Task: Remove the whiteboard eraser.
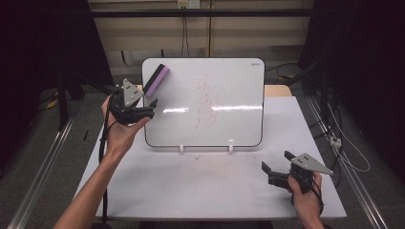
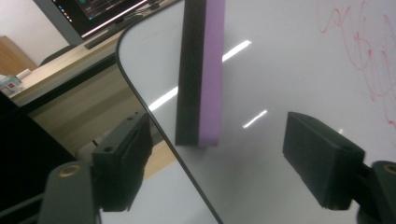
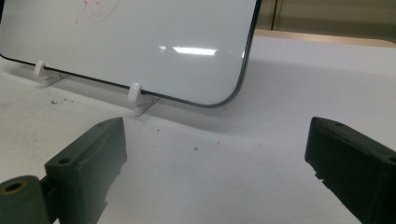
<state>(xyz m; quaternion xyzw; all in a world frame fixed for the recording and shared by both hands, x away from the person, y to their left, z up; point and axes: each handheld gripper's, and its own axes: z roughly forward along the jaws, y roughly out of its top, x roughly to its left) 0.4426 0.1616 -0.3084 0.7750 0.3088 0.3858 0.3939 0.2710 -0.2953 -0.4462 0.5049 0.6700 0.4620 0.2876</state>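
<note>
A: Start at the left. What is there?

B: The left gripper (image 1: 143, 106) is held up in the person's left hand (image 1: 120, 131), at the left edge of the whiteboard (image 1: 239, 86). Its jaws stand wide apart with nothing between them.

A: And the eraser?

B: The eraser (image 1: 157, 80) sits on the face of the board near its top left corner, tilted, just above the left gripper. It has a black layer and a purple one. In the left gripper view the eraser (image 2: 201, 70) stands ahead of the open jaws, between them in line but apart from both; the left gripper (image 2: 219, 158) does not touch it.

A: What is on the board?

B: Red scribbles (image 1: 208, 100) run down its middle. The board leans upright on two small white feet (image 1: 181, 148) at its bottom edge, on a white table (image 1: 191, 191). Small dark specks lie on the table just in front of it.

A: And on the right?

B: The right gripper (image 1: 276, 167) rests low over the table's near right corner, held in the right hand (image 1: 305, 195), well apart from the board. Its jaws are also spread wide and hold nothing. In the right gripper view the right gripper (image 3: 215, 158) faces the board's lower right corner across bare table.
</note>
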